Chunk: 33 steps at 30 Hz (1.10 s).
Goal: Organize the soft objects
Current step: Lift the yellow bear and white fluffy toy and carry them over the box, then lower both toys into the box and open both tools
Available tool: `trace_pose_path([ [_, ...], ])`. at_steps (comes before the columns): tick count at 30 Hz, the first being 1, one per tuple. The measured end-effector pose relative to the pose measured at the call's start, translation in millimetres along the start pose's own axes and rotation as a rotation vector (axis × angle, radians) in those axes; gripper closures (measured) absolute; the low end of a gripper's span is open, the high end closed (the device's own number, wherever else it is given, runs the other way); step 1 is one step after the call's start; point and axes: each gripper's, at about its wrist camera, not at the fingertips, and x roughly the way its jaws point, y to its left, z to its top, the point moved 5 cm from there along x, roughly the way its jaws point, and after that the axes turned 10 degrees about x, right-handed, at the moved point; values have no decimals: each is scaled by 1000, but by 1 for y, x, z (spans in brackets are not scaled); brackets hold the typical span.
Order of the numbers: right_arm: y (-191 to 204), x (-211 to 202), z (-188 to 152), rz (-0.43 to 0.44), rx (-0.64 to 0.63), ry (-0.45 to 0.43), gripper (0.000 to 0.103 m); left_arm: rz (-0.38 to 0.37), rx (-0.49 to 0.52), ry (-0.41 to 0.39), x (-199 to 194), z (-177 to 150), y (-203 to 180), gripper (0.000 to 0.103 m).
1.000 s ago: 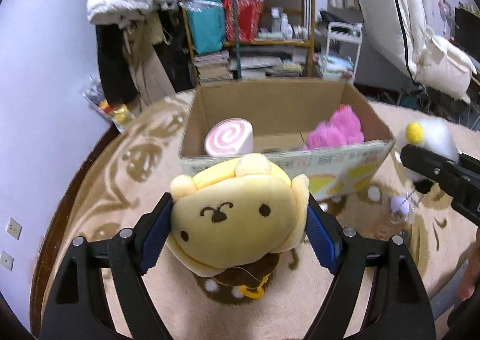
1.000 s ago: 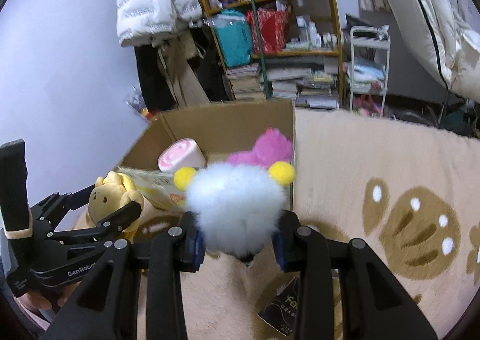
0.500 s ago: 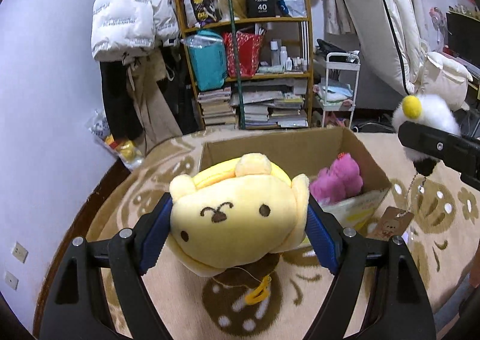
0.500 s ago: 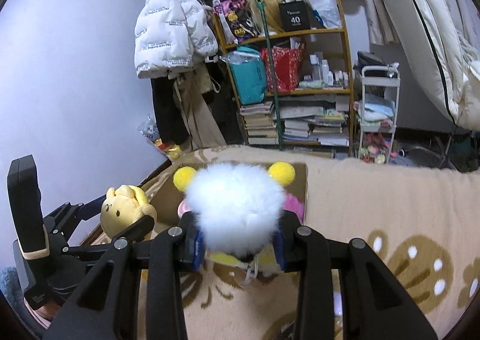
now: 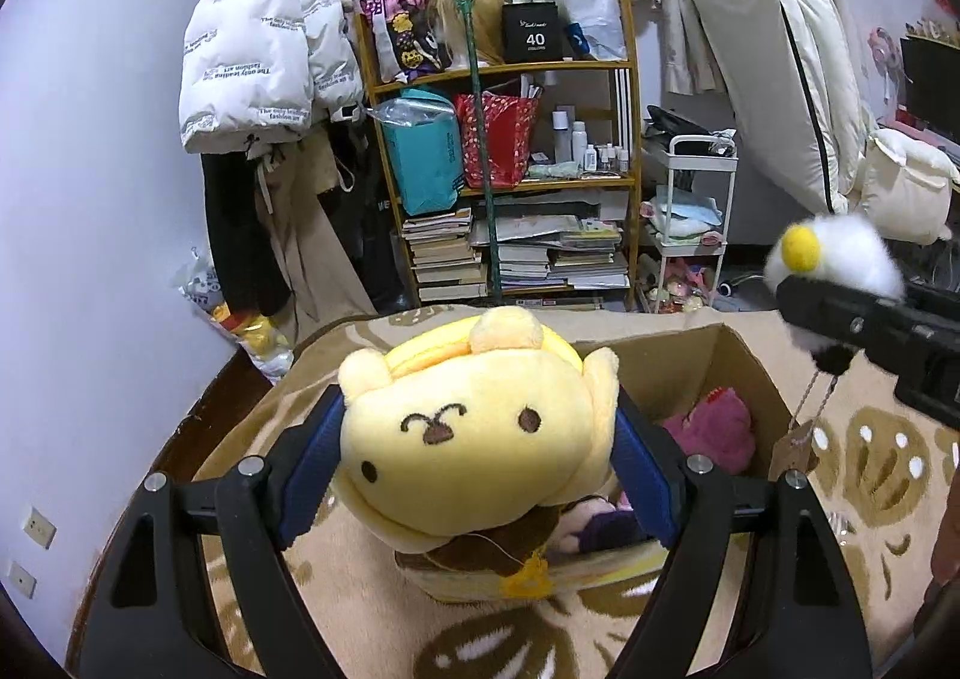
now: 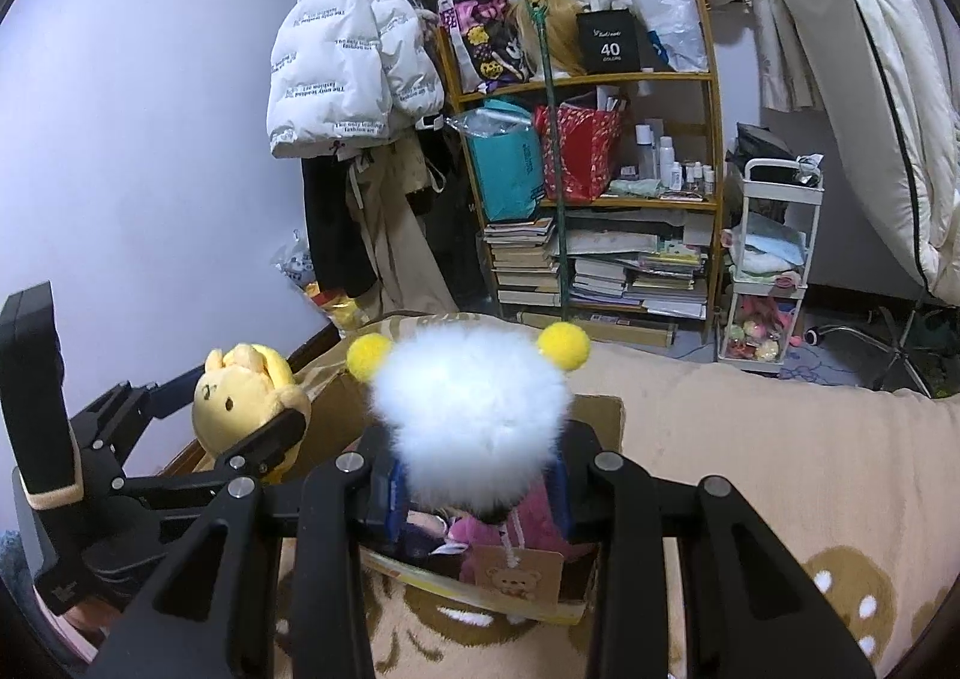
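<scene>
both loads are up in the air over the cardboard box [image 5: 708, 355]. the left tongs [image 5: 480, 469] squeeze the yellow plush [image 5: 474, 433] across its cheeks, blue pads sunk into the sides. the right tongs [image 6: 474, 484] pinch the white fluffy toy [image 6: 474, 409] low on its body, its paper tag [image 6: 519, 580] dangling on a chain over the pink plush [image 5: 714, 430] in the box. both toys look light and squashy, so they will likely give under the pads; a hold across the fat middle seems safest. the fluffy fur could slip, and the tag might snag on the box edge.
</scene>
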Motion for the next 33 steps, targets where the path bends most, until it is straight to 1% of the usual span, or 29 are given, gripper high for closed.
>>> trace_pose_path([
  [4, 1, 10, 3, -1, -16, -3, 65, 15, -2, -13, 7, 6, 3, 21],
  [9, 0, 16, 8, 18, -8, -14, 64, 14, 1, -18, 15, 4, 3, 21],
  [15, 0, 21, 4, 38, -8, -16, 64, -4, -15, 13, 30, -5, 4, 21],
  [22, -8, 39, -12, 30, 21, 40, 64, -44, -47, 69, 45, -21, 5, 18],
  [25, -10, 45, -19, 22, 13, 64, 64, -54, -40, 88, 50, -27, 3, 18],
  [29, -13, 50, -25, 16, 21, 85, 64, -88, -37, 106, 53, -33, -3, 17],
  [33, -17, 51, -29, 20, 35, 98, 64, -85, -19, 113, 54, -37, -7, 16],
])
